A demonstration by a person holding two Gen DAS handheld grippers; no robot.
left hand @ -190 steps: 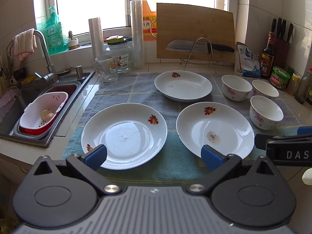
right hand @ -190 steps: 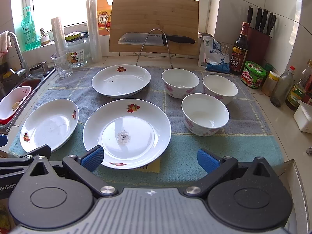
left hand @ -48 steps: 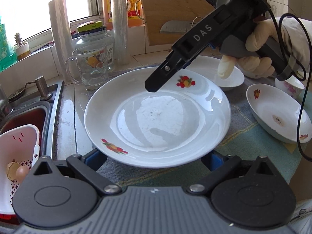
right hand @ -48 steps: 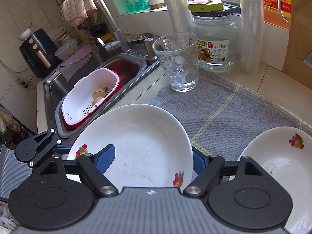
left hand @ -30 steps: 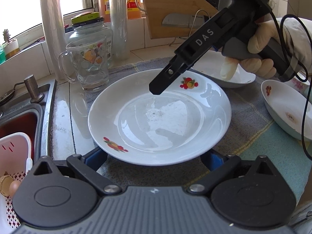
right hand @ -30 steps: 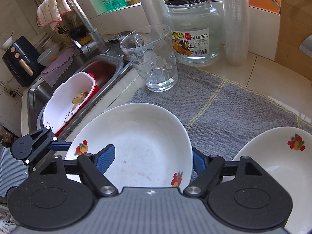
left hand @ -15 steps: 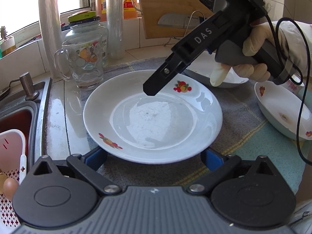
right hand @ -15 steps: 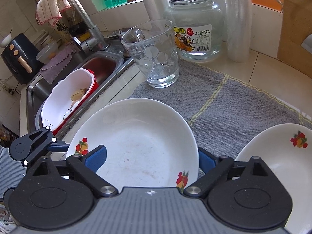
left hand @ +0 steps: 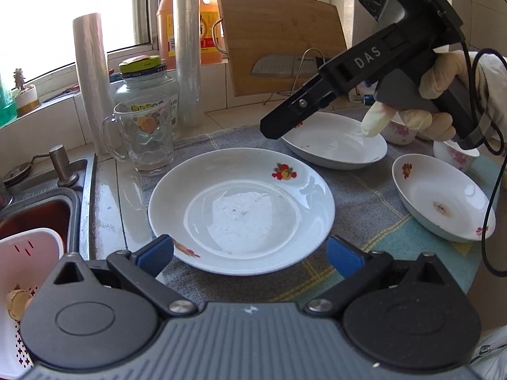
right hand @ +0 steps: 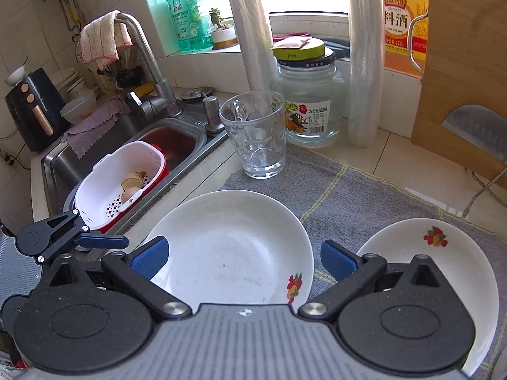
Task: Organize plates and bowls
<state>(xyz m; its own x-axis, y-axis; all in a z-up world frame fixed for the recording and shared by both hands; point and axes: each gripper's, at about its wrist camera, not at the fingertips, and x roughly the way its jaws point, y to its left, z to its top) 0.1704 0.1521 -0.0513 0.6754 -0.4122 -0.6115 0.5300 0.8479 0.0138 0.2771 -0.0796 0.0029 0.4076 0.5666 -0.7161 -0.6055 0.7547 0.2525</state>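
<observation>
A white plate with fruit prints [left hand: 240, 209] lies flat on the grey-blue towel [left hand: 364, 196], near the sink. My left gripper [left hand: 250, 253] is open at the plate's near rim, its blue pads wide apart and clear of it. My right gripper [left hand: 275, 125], held by a gloved hand, hangs in the air beyond the plate's far rim. In the right wrist view my right gripper [right hand: 243, 259] is open above the same plate [right hand: 231, 247]. A second plate [left hand: 336, 145] sits behind, and a third [left hand: 443, 199] to the right. Two flowered bowls [left hand: 399, 129] [left hand: 456, 155] are partly hidden by the hand.
A glass mug [left hand: 149, 139] stands just left of the plate, with a jar [left hand: 145, 85] and two film rolls [left hand: 187, 57] behind. The sink with a white basket [right hand: 120, 183] is at the left. A cutting board with a knife [left hand: 282, 38] leans at the back.
My right gripper's jaws have spread wide, and it has lifted up and back from the plate. My left gripper has drawn back a little. The plate stays on the towel.
</observation>
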